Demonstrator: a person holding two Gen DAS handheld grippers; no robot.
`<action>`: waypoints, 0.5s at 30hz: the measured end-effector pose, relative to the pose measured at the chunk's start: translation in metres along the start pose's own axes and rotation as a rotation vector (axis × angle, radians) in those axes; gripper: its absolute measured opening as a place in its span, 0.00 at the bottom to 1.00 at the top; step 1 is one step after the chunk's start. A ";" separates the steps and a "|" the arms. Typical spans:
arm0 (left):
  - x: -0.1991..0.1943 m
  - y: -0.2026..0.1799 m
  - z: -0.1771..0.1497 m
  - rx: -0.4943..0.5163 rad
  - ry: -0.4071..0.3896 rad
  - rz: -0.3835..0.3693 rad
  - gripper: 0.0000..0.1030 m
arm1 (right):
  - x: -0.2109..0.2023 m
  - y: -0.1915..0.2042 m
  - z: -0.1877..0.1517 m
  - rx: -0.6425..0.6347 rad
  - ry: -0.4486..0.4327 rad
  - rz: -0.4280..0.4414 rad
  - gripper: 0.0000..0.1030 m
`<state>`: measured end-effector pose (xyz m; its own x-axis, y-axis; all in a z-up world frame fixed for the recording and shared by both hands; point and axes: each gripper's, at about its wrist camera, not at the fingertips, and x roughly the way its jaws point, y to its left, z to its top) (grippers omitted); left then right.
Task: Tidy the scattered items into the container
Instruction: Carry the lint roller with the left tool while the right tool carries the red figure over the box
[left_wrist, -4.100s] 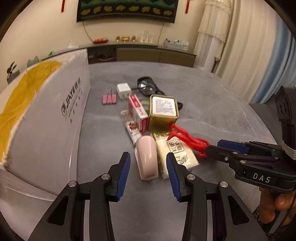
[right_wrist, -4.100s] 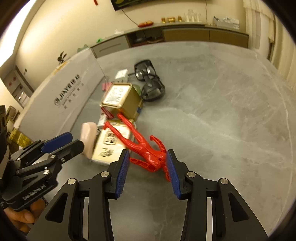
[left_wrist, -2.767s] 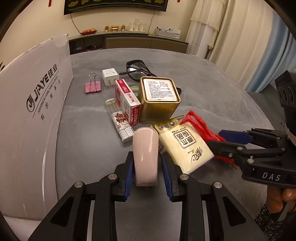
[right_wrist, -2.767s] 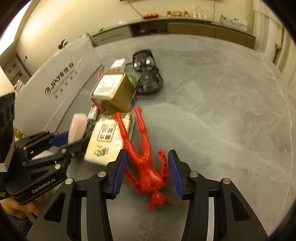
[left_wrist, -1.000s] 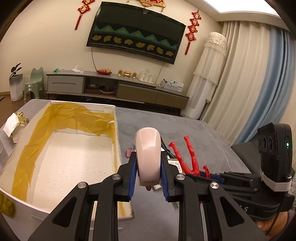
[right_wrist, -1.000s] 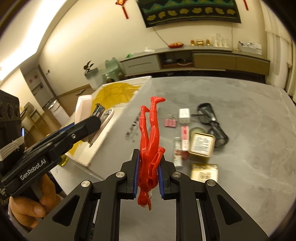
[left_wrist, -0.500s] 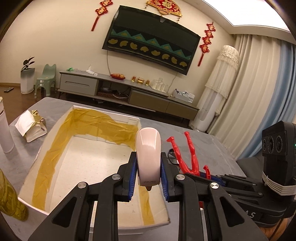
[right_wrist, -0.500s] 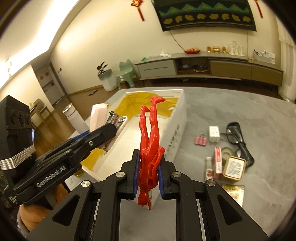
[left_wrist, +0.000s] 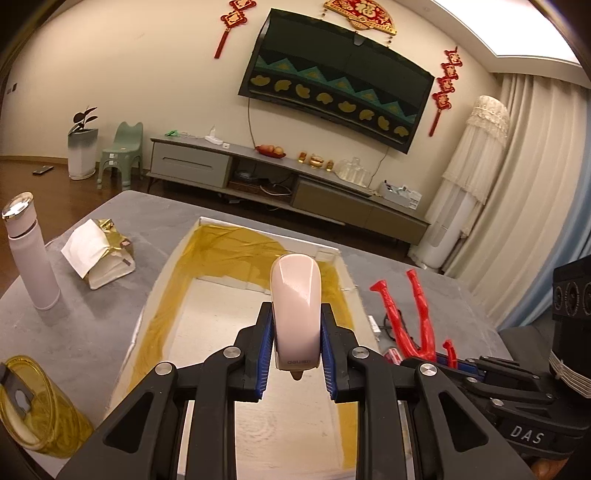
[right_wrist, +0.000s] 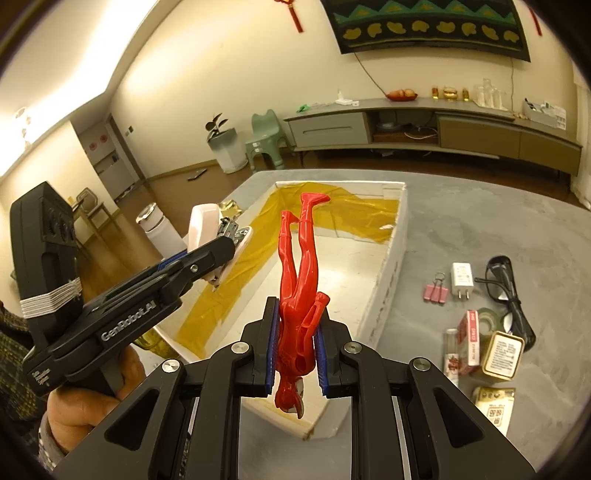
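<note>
Grey desk (right_wrist: 480, 236) w/ the open white box (right_wrist: 397, 236) now sits below both your grippers; approx. half a sec ago the box lay further left in the left wrist view. Your left gripper (left_wrist: 296, 347) keeps its jaws clamped on the pink stapler (left_wrist: 296, 306), held over the box interior. Your right gripper (right_wrist: 296, 350) stays clamped on the red figure (right_wrist: 301, 273), legs up, above the box's near corner. Gold tin (right_wrist: 503, 354), glasses (right_wrist: 508, 288) etc. are on the desk, right of the box.

"DAS" printed white on right claw (left_wrist: 448, 363) body. "GenRobot.AI" printed white on left claw (right_wrist: 225, 254) body. Pink stapler (left_wrist: 296, 314) base: small brand print, unreadable. Gold tin (right_wrist: 503, 355) label unreadable.
</note>
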<state>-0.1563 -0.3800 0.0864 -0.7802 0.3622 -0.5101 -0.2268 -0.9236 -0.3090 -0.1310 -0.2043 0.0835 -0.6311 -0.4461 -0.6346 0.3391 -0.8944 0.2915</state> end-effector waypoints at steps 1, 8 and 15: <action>0.004 0.003 0.002 0.002 0.009 0.009 0.24 | 0.003 0.001 0.001 -0.003 0.004 -0.001 0.18; 0.023 0.021 0.014 0.028 0.054 0.068 0.24 | 0.025 0.006 0.011 -0.029 0.049 -0.006 0.18; 0.046 0.031 0.029 0.039 0.107 0.080 0.24 | 0.047 0.001 0.028 -0.029 0.114 -0.015 0.18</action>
<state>-0.2160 -0.3960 0.0766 -0.7305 0.2969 -0.6150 -0.1907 -0.9534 -0.2336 -0.1797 -0.2267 0.0738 -0.5532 -0.4251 -0.7165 0.3519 -0.8988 0.2616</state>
